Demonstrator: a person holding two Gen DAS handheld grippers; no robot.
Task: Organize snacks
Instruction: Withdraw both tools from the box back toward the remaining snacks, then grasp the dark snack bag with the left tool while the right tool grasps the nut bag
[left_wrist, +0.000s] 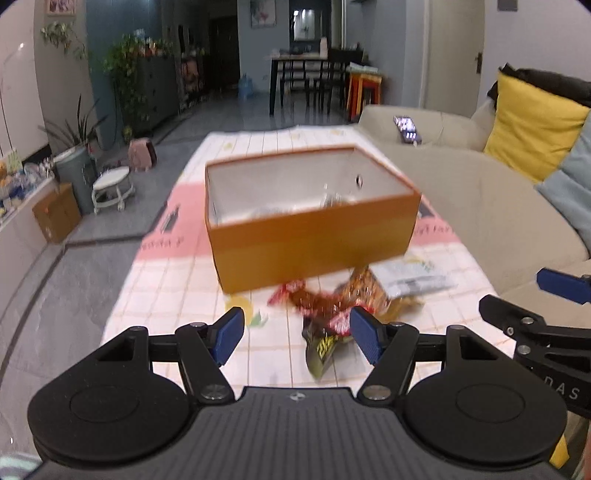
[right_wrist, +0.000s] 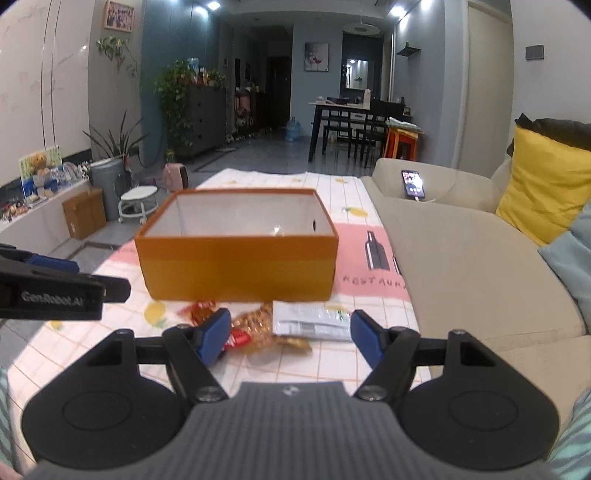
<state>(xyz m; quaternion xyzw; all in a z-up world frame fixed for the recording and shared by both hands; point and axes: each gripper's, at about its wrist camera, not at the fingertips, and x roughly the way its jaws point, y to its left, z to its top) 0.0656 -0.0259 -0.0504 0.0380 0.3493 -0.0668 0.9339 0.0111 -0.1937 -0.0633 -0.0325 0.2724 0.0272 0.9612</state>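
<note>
On a checked tablecloth (right_wrist: 325, 369), crinkly snack packets (left_wrist: 343, 306) lie heaped just before an open orange cardboard box (right_wrist: 240, 269). The left gripper (left_wrist: 297, 334) and right gripper (right_wrist: 288, 336) hover over them, jaws apart, empty. Overlapping wrappers risk a double grab. Blur hides labels and the box's contents.

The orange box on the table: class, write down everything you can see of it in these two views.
The orange box is a lidless rectangular box, apparently cardboard, with plain orange outer walls and a pale grey-white inside. One inner end wall has a small dark round hole. It stands upright on the patterned tablecloth, open side up. Something shiny lies at the bottom, too blurred to identify. Several snack packets lie on the cloth at the foot of its near wall; whether any touches it is unclear. No gripper touches it.
</note>
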